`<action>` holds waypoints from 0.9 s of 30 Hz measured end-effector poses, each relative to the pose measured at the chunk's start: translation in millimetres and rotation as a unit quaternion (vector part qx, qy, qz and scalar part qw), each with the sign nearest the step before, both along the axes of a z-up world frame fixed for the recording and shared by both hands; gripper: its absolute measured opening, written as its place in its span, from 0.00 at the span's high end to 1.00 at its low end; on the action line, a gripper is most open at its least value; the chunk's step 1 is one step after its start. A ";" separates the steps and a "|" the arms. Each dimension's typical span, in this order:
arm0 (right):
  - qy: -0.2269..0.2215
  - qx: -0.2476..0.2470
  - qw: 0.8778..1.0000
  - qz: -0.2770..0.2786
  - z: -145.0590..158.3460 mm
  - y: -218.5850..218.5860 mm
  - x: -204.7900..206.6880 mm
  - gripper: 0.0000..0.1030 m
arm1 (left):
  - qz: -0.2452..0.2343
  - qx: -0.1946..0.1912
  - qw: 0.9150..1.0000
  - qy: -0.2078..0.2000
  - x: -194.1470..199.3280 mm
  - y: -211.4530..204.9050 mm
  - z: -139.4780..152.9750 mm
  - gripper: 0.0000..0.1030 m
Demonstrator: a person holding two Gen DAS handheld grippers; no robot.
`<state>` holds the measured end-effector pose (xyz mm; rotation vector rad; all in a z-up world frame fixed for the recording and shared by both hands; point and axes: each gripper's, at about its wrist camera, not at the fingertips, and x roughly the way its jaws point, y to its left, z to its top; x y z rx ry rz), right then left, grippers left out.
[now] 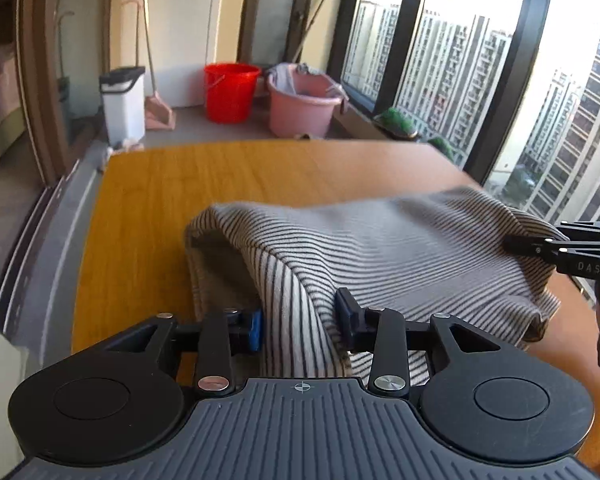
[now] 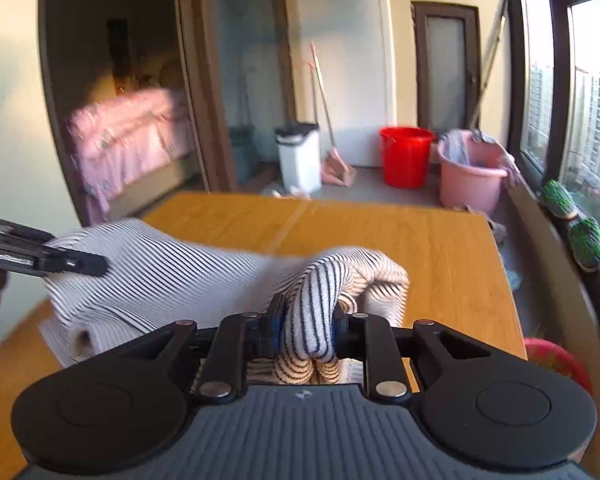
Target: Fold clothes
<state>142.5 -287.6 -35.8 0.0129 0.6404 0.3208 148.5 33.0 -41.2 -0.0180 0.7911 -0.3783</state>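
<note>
Left wrist view shows the left gripper point(image 1: 300, 320) clamped on a bunched fold of the striped garment point(image 1: 380, 248), which is lifted over the wooden table point(image 1: 180, 184). At that garment's far right edge, the right gripper point(image 1: 512, 244) pinches another corner. Behind the table stand a red bucket point(image 1: 230, 92) and a pink basin point(image 1: 300, 110).
</note>
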 end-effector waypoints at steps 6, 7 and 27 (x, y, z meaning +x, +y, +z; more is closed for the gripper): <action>0.004 0.004 1.000 -0.025 -5.5 -20.7 -16.4 0.55 | 0.031 -0.020 0.999 -0.005 -13.5 29.6 18.2 0.49; -0.005 -0.002 1.000 -0.026 1.4 -21.6 -18.0 0.55 | 0.023 -0.037 0.999 -0.010 -16.4 29.9 26.8 0.47; 0.023 -0.038 0.995 0.091 -0.7 34.9 -41.3 0.55 | -0.009 -0.022 1.000 0.009 16.3 16.8 -2.1 0.32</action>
